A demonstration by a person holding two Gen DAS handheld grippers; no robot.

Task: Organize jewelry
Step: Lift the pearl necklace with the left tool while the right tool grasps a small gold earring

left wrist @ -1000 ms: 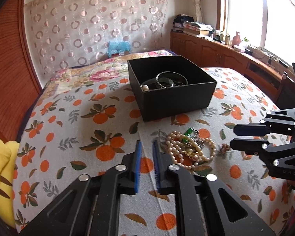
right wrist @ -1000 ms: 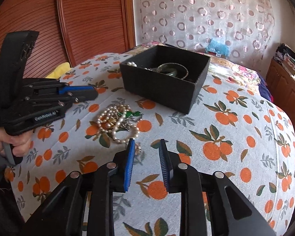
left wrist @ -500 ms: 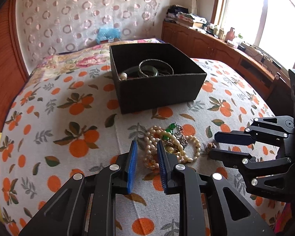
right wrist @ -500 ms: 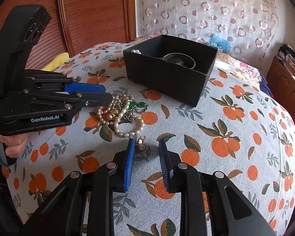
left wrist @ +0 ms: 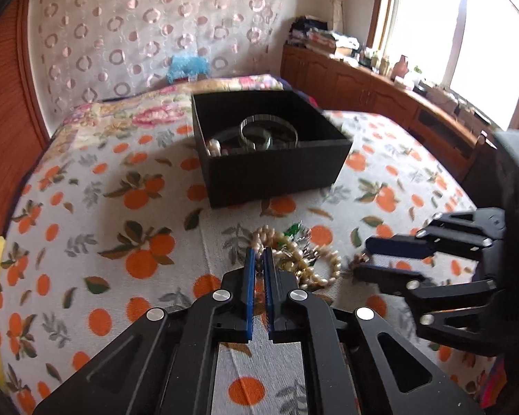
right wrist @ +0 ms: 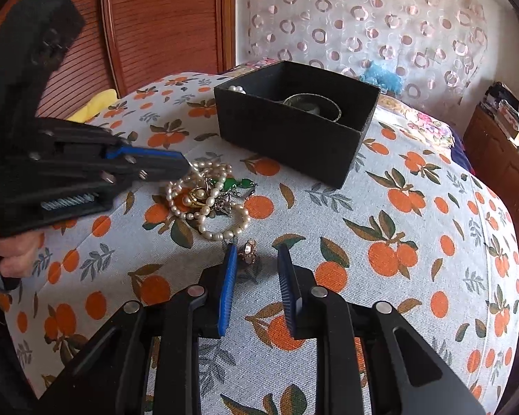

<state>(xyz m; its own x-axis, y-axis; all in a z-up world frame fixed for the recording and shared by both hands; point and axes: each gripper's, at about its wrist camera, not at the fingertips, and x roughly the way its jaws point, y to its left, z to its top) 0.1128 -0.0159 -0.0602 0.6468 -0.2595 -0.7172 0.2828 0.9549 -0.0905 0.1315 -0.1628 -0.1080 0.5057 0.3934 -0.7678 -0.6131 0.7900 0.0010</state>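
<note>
Partly done: bangles (left wrist: 268, 131) lie in the far black box (left wrist: 276, 173); the pearl tangle (right wrist: 207, 200) and ring (right wrist: 248, 250) remain outside. Left gripper (left wrist: 258, 259) narrow at the pearls, hold unconfirmed; right gripper (right wrist: 256, 259) wide around the ring.

Glossy pearl strands (right wrist: 209, 204) lie on matt printed cloth bedspread (right wrist: 415, 249) near a matt black box (right wrist: 287, 131).

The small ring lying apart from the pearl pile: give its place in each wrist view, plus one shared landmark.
Left wrist view: small ring, right of the pearl pile, by the right gripper.
Right wrist view: small ring, low centre, between its open fingers.
Shared landmark: black box.
</note>
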